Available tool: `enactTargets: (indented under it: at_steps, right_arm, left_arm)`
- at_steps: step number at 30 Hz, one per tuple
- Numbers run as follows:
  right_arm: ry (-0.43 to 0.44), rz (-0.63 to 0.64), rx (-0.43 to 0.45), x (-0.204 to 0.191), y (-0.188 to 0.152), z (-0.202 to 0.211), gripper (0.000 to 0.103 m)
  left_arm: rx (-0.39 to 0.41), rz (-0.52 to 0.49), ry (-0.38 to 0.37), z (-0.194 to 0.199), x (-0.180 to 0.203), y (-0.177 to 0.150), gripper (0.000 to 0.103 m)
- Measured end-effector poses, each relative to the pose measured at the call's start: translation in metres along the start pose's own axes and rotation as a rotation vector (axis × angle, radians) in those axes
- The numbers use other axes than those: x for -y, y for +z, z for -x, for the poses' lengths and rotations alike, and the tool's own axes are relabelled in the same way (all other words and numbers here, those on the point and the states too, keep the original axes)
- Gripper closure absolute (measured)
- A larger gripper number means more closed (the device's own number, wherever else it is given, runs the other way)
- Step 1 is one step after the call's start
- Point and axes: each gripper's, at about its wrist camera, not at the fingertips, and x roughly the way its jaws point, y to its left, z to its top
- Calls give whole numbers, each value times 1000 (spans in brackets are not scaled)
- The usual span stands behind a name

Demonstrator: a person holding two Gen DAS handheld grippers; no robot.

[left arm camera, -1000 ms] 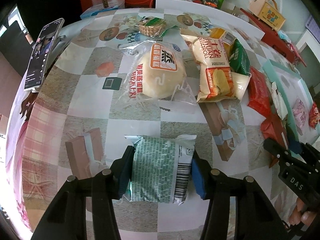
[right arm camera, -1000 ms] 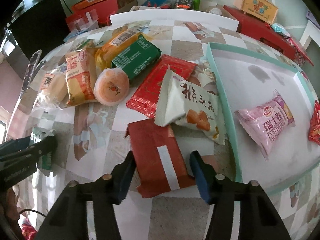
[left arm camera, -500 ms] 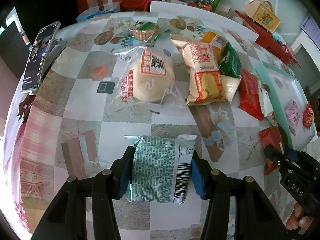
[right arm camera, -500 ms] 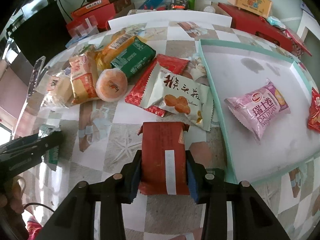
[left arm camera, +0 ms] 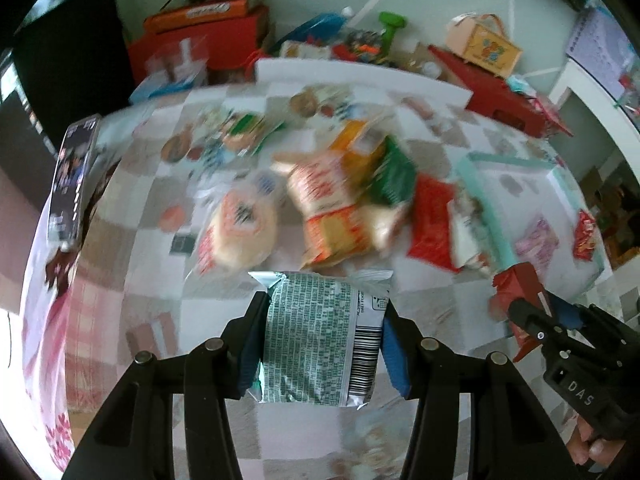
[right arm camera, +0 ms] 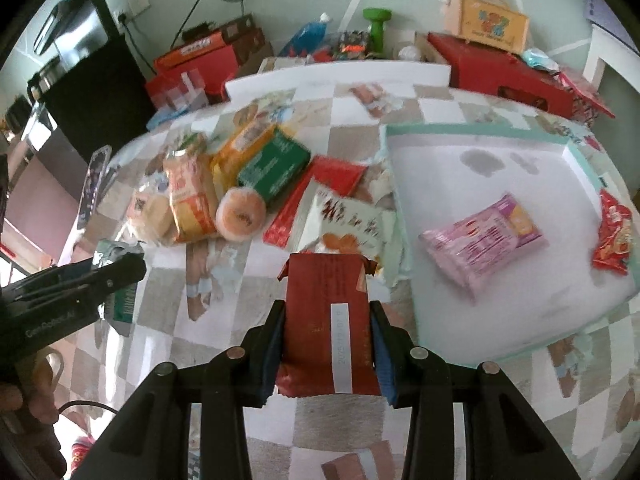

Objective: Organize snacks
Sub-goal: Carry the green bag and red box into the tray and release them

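My left gripper (left arm camera: 322, 344) is shut on a green and silver snack packet (left arm camera: 320, 336) and holds it lifted above the checked table. My right gripper (right arm camera: 328, 344) is shut on a red snack packet (right arm camera: 328, 316), also lifted; that gripper shows in the left wrist view (left arm camera: 560, 332) at the right. A white tray with a teal rim (right arm camera: 472, 130) lies to the right and holds a pink packet (right arm camera: 486, 236) and a red packet (right arm camera: 612, 232). A pile of snacks (right arm camera: 240, 176) lies on the table to the left of the tray.
A phone (left arm camera: 68, 184) lies at the table's left edge. Red boxes (right arm camera: 500, 68), a green dumbbell (right arm camera: 376, 26) and a small carton (right arm camera: 488, 20) stand behind the table. A black cabinet (right arm camera: 92, 80) is at the far left.
Both grippers have lifted their packets off the table and pulled back. The right gripper closed on the red packet during the last second. The view now shows more of the room behind.
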Motion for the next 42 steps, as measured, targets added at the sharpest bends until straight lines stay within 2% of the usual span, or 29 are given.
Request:
enactTargets:
  at_steps: [11, 17, 23, 29, 33, 35, 39, 42]
  right_arm:
    - [-115, -117, 67, 85, 23, 30, 61]
    - [-194, -172, 96, 134, 39, 41, 61]
    - [-261, -222, 109, 175, 55, 38, 61]
    - [-298, -265, 71, 201, 67, 17, 61]
    - [-313, -286, 56, 214, 73, -2, 61]
    - [-323, -301, 51, 219, 74, -14, 61]
    - [-327, -330, 34, 227, 76, -31, 61]
    - [-351, -319, 35, 228, 79, -39, 61]
  left_arm:
    - [87, -191, -105, 3, 96, 53, 49]
    - [115, -257, -171, -19, 147, 81, 49]
    - [121, -310, -198, -48, 186, 85, 49]
    - [148, -312, -232, -71, 198, 81, 49]
    - [147, -305, -214, -90, 201, 80, 49]
    - [153, -303, -231, -95, 203, 80, 49]
    - [190, -306, -209, -102, 207, 84, 49]
    - [193, -285, -226, -110, 205, 88, 49]
